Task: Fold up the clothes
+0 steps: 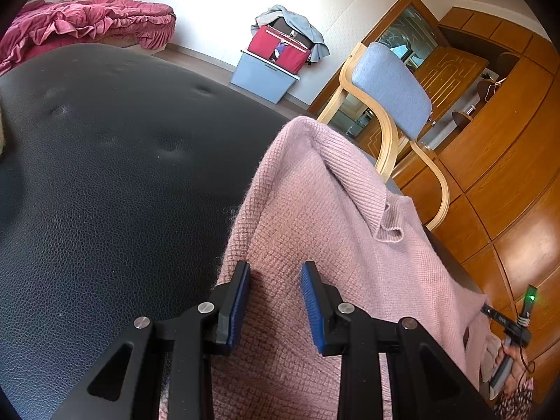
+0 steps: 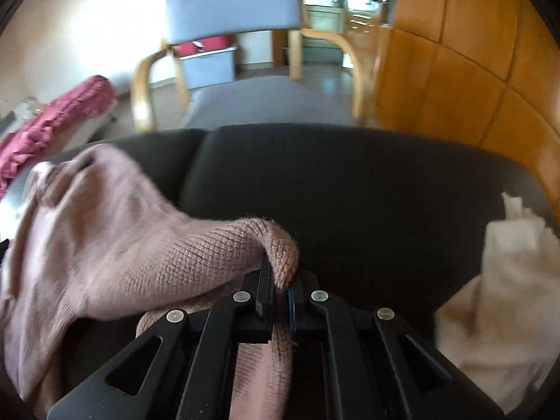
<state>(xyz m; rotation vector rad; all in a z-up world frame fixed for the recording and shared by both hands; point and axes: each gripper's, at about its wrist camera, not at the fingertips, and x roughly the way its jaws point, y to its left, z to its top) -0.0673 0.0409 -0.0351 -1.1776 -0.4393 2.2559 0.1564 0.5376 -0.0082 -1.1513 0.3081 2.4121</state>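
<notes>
Black leather of the sofa (image 1: pixel 105 175) lay under everything. From my left wrist, the pink sweater (image 1: pixel 315 210) ran lengthwise away toward the blue chair (image 1: pixel 392 94), and my left gripper (image 1: pixel 276 301) hovered over its near end, jaws apart with knit between them, perhaps touching. From my right wrist, my right gripper (image 2: pixel 281 294) was clamped on a sweater (image 2: pixel 140 245) fold, its bulk trailing left, well apart from the white cloth (image 2: pixel 507 297).
</notes>
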